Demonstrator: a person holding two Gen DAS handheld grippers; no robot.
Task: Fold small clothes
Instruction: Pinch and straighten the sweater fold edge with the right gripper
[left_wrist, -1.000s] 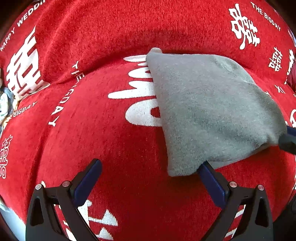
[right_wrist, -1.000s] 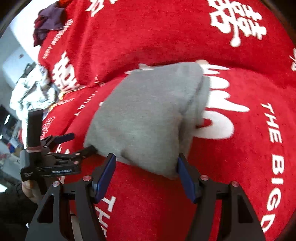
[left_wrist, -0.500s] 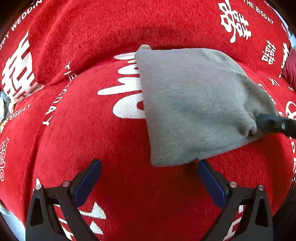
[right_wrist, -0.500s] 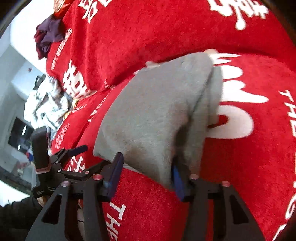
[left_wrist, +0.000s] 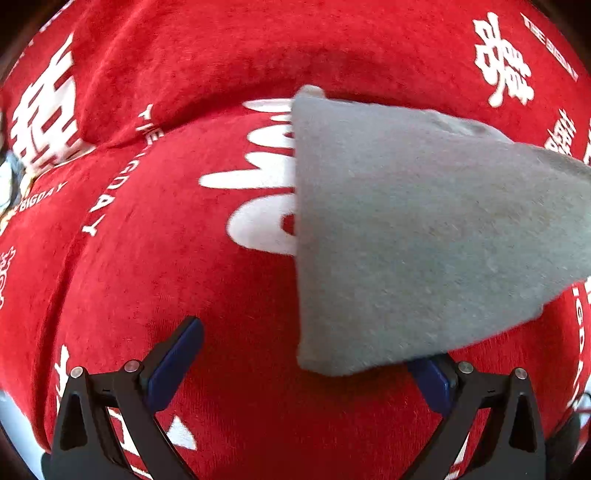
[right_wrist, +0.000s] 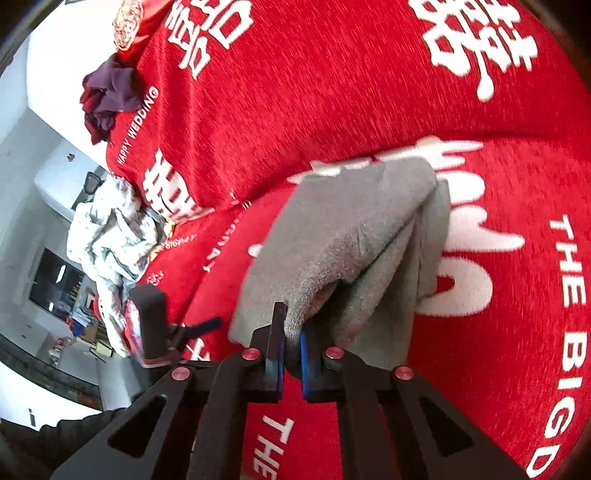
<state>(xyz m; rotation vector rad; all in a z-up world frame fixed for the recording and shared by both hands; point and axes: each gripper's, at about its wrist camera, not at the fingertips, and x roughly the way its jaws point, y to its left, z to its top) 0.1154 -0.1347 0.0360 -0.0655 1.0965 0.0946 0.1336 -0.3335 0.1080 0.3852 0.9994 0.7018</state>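
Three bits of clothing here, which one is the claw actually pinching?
The grey garment in the middle: the right claw is clamped on its near corner. The purple bundle and the white crumpled heap lie untouched, far off to the left.

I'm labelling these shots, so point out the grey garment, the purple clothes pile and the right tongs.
grey garment (left_wrist: 424, 229), left wrist view, middle of its upper face.
purple clothes pile (right_wrist: 110, 92), right wrist view, centre of the heap.
right tongs (right_wrist: 291, 354), right wrist view, between the tips.

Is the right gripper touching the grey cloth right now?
Touching. In the right wrist view the right gripper has its blue pads closed on a bunched edge of the grey cloth, with the fabric pinched between them and no gap visible.
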